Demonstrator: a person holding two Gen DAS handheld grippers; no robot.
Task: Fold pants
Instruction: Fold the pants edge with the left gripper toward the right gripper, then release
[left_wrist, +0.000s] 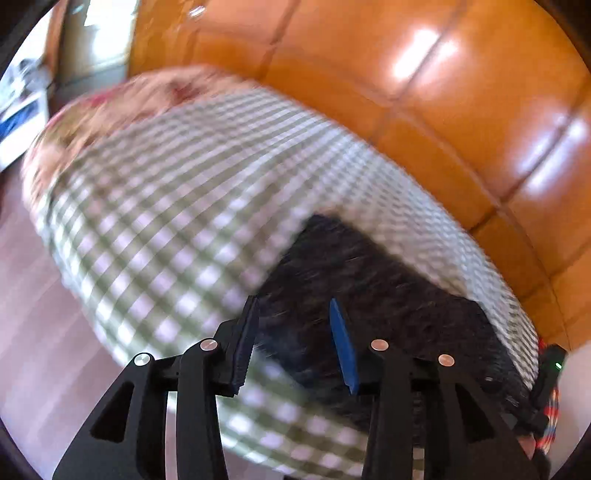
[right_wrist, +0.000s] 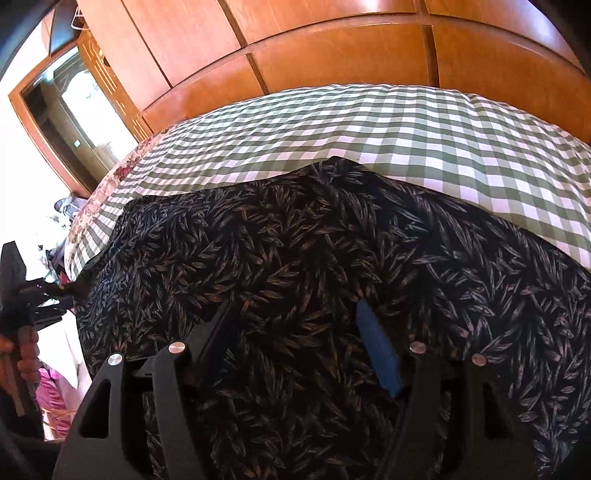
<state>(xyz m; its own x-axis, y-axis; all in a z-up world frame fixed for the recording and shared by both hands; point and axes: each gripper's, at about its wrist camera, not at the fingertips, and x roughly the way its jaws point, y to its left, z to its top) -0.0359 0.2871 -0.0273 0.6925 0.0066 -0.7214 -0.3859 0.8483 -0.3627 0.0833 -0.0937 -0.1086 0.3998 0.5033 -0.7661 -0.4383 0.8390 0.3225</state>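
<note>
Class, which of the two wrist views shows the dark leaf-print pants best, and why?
The right wrist view: the pants fill the frame, sharp, spread on the checked cover. The left wrist view shows only a blurred dark patch of them.

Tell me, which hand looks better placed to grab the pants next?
Probably the right: its tool hangs open directly over the spread pants. The left tool, also open, sits at their edge in a blurred view.
</note>
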